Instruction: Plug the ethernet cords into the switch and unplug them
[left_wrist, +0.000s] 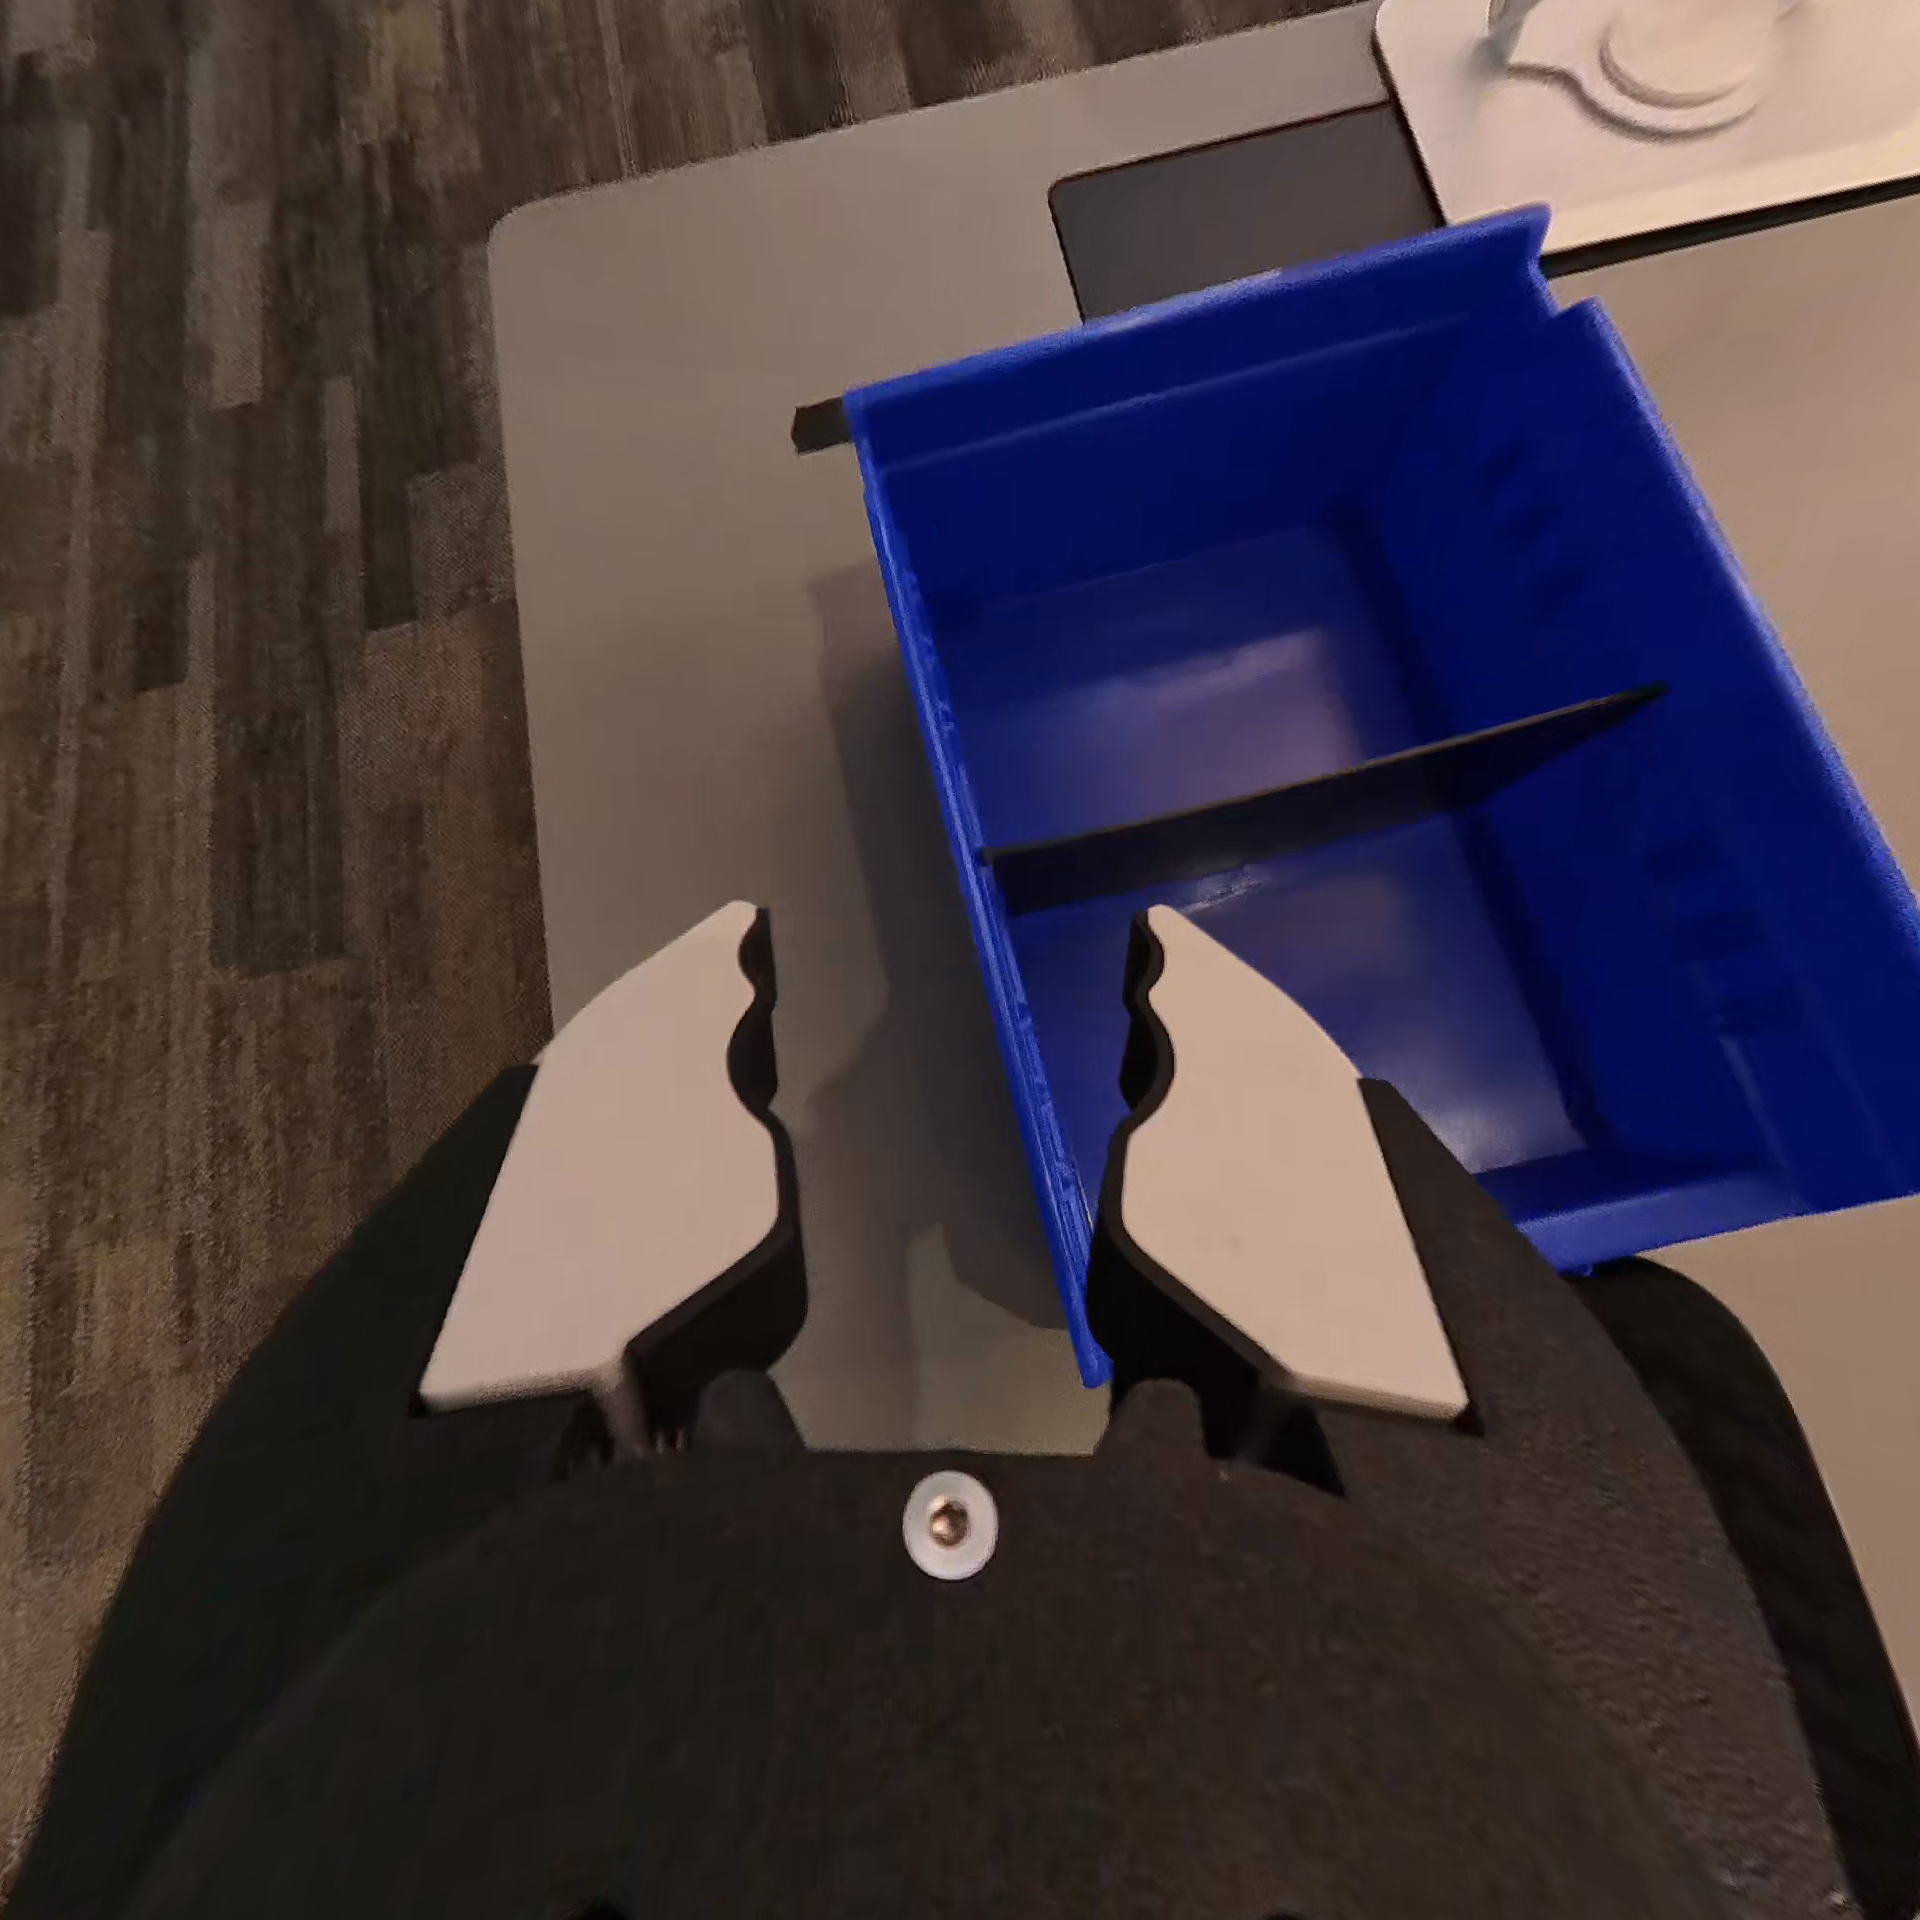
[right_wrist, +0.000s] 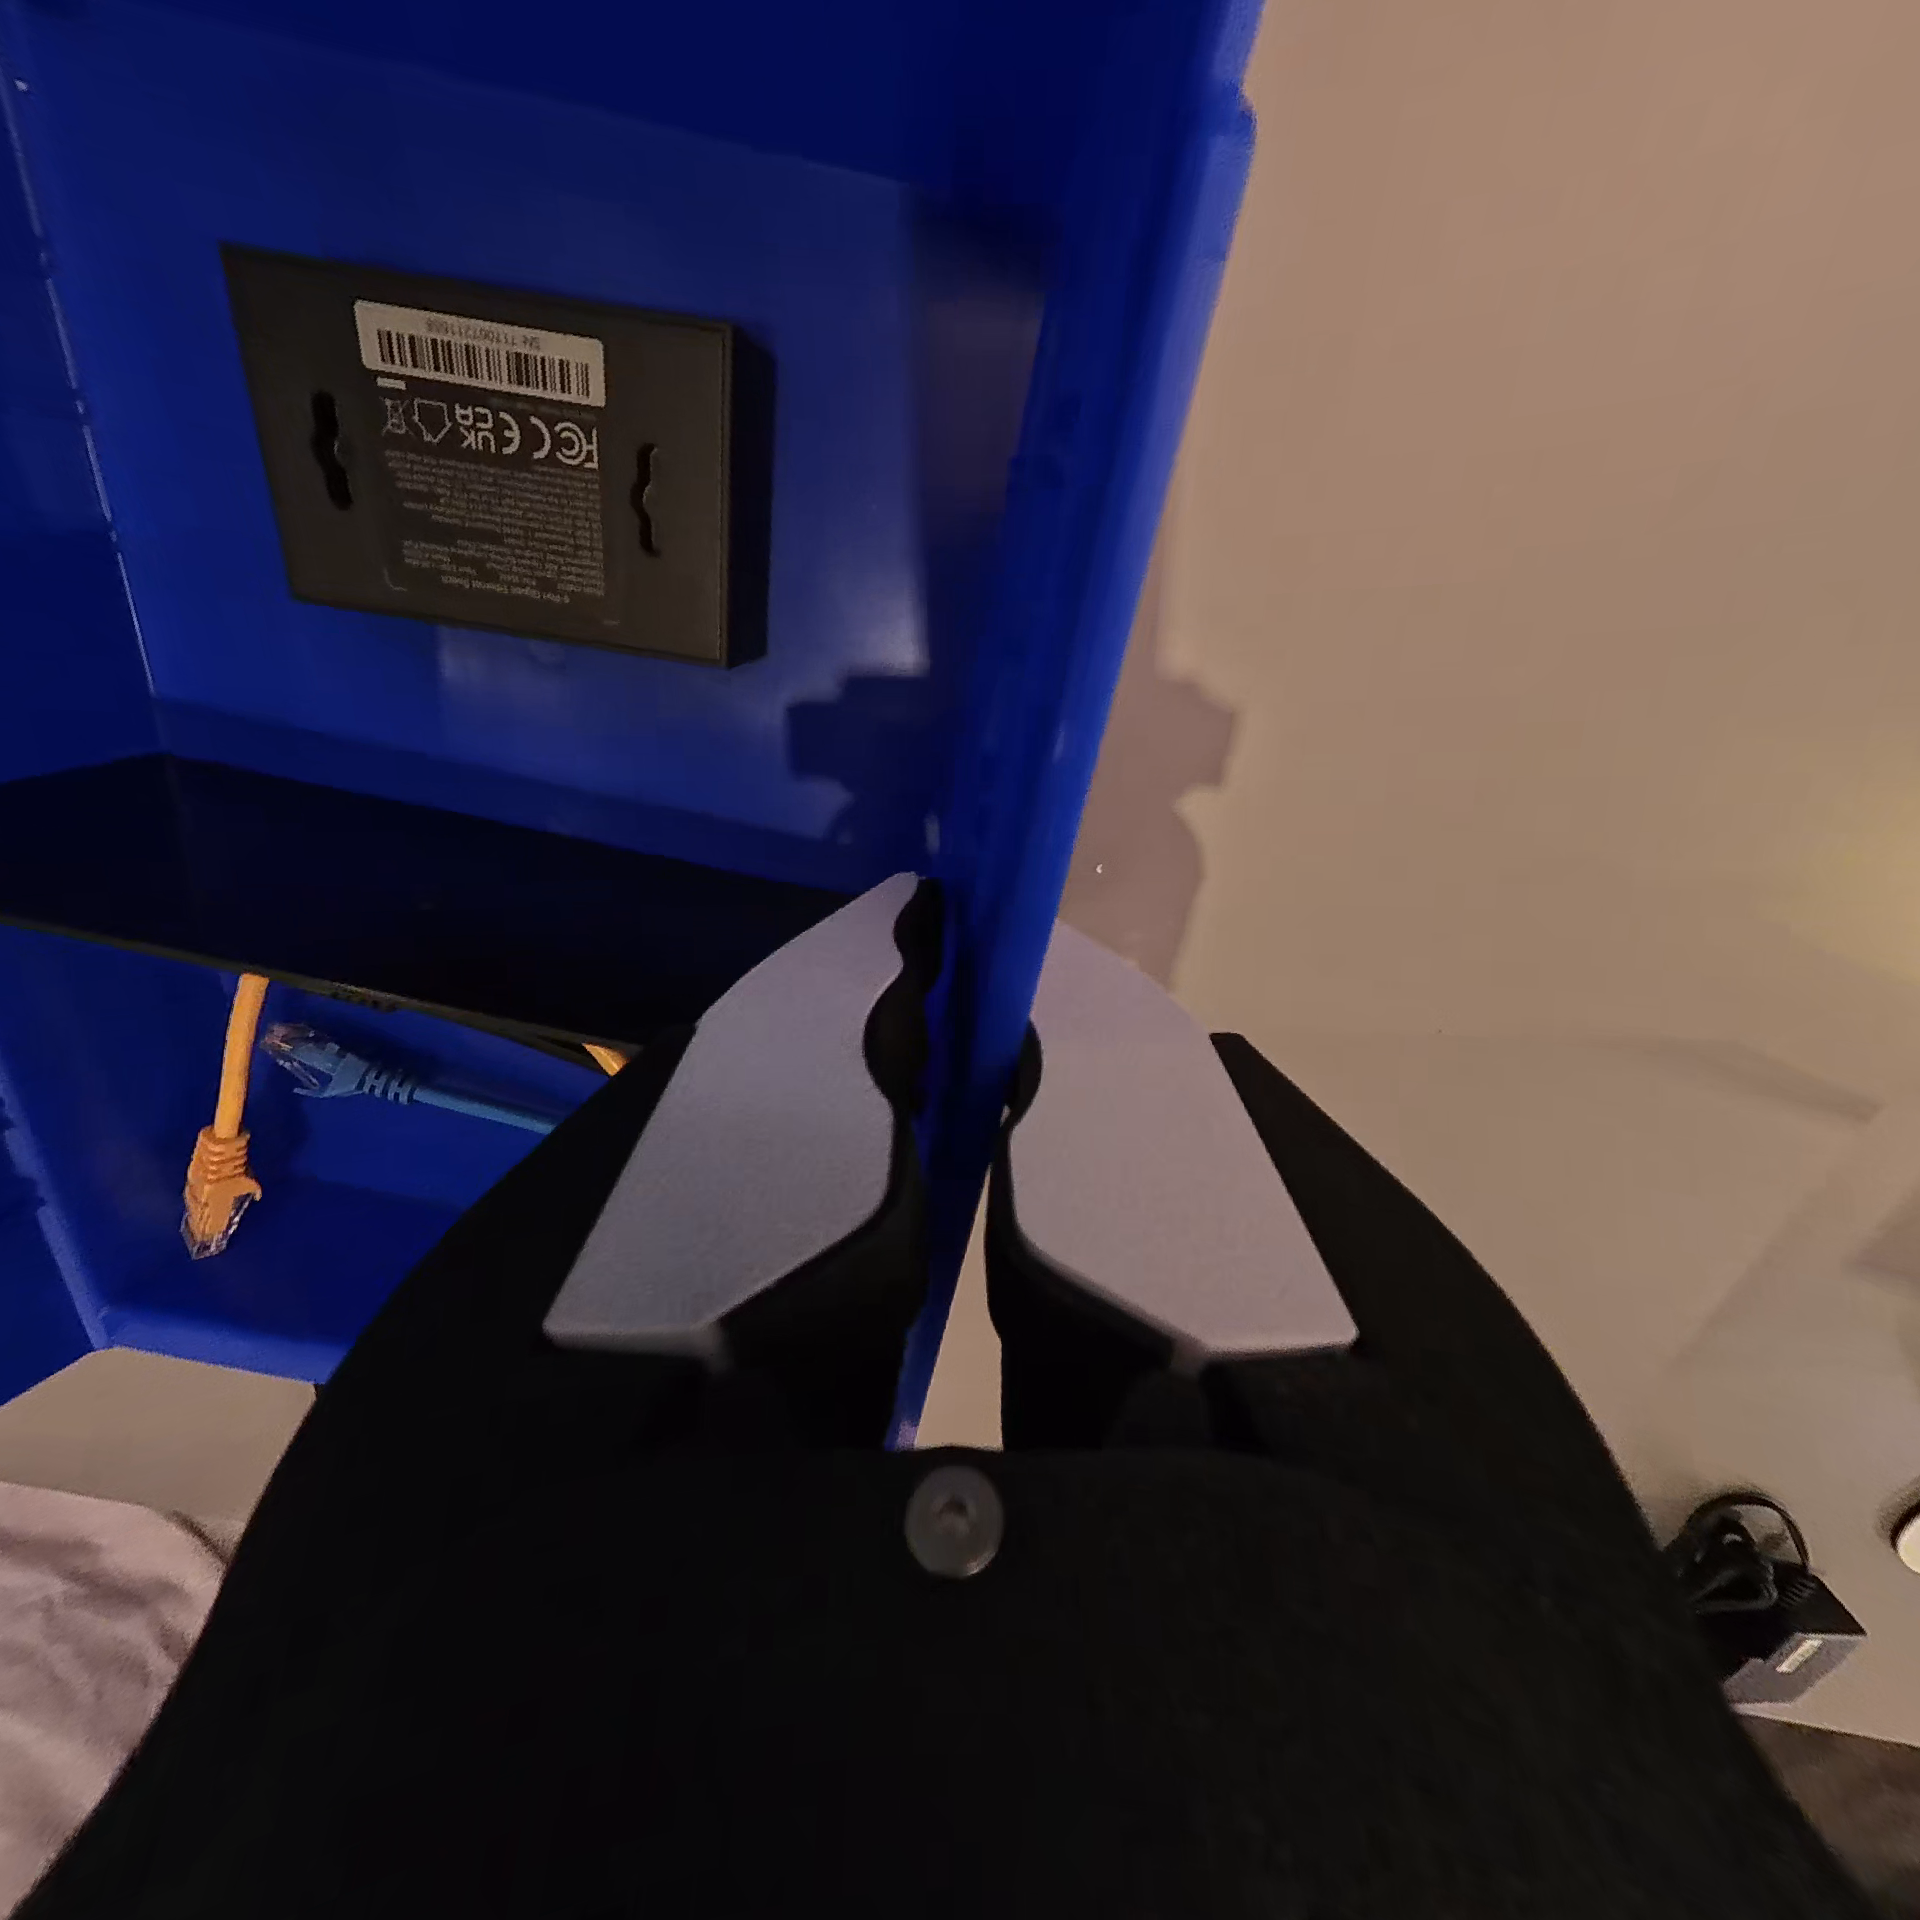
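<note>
The right tool (right_wrist: 971, 1023) is clenched on the side wall of the blue bin (right_wrist: 1039, 520), seemingly to steady or shift it; inside, the black switch (right_wrist: 499, 468) lies underside-up, and beyond the dark divider (right_wrist: 416, 852) rest the unplugged orange cord (right_wrist: 220, 1153) and blue cord (right_wrist: 343, 1070). The left tool (left_wrist: 951, 961) hangs released and empty above the grey surface (left_wrist: 675, 520), straddling the bin's near wall, probably waiting to help.

Black switch (right_wrist: 499, 457) face-down in bin; orange cord (right_wrist: 220, 1164), blue cord (right_wrist: 353, 1075) unplugged (separate compartment).

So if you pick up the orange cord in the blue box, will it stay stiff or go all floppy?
Probably floppy: the orange cord is thin and already curves as it lies in the blue bin. Its plug end looks like hard plastic, so that part should stay rigid. It seems light.
</note>
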